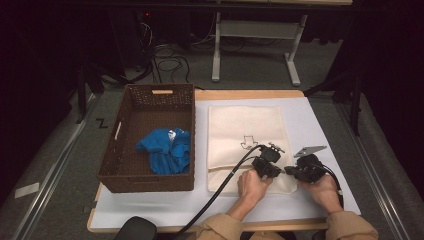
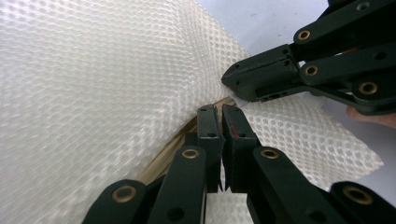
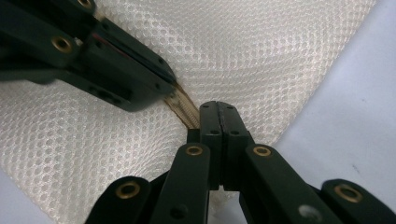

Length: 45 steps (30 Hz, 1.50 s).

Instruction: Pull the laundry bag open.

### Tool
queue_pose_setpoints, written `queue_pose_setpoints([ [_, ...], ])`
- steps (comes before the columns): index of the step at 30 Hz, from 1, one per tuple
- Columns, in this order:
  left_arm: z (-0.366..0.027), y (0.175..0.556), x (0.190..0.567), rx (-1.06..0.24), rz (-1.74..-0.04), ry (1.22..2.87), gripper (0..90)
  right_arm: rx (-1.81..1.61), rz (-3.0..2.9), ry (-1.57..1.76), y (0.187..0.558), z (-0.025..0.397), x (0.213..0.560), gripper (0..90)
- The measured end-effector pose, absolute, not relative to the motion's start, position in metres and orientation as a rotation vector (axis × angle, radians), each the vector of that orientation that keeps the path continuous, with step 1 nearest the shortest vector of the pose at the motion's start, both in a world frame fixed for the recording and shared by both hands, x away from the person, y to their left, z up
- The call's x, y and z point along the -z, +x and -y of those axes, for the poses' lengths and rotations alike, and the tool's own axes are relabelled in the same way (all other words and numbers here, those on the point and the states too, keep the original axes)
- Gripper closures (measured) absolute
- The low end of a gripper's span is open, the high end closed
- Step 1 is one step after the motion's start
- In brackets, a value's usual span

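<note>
Mesh bag point(image 1: 245, 135) zipper point(image 3: 184, 109) pinched by left gripper point(image 2: 220, 112), right gripper point(image 3: 218, 108), near table edge point(image 1: 320, 222)

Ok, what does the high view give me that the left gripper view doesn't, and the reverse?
The high view adds the brown basket holding the blue garment, plus the mesh bag in full outline. The left gripper view adds the bag's weave and the tan zipper running up to the left tongs. Both share the left tongs and right tongs, shut on the bag's near right corner.
</note>
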<state>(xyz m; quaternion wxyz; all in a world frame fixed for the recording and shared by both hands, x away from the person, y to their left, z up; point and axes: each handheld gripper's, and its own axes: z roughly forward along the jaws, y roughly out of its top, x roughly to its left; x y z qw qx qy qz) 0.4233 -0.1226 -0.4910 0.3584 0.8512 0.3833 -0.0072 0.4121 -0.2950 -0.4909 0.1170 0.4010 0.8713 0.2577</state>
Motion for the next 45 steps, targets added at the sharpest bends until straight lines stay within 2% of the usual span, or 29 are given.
queue_pose_setpoints([
  [13, 0.1, 0.42, 0.48, 0.007, -0.968, 2.181, 86.7, -0.754, -2.563, 1.171, 0.414, 0.295, 0.49, 90.0],
  [34, 0.088, 0.417, 0.481, 0.026, -0.955, 2.162, 86.7, -0.729, -2.574, 1.182, 0.415, 0.294, 0.489, 90.0],
  [45, 0.072, 0.413, 0.473, -0.013, -0.967, 2.148, 86.7, -0.74, -2.575, 1.182, 0.415, 0.295, 0.489, 90.0],
])
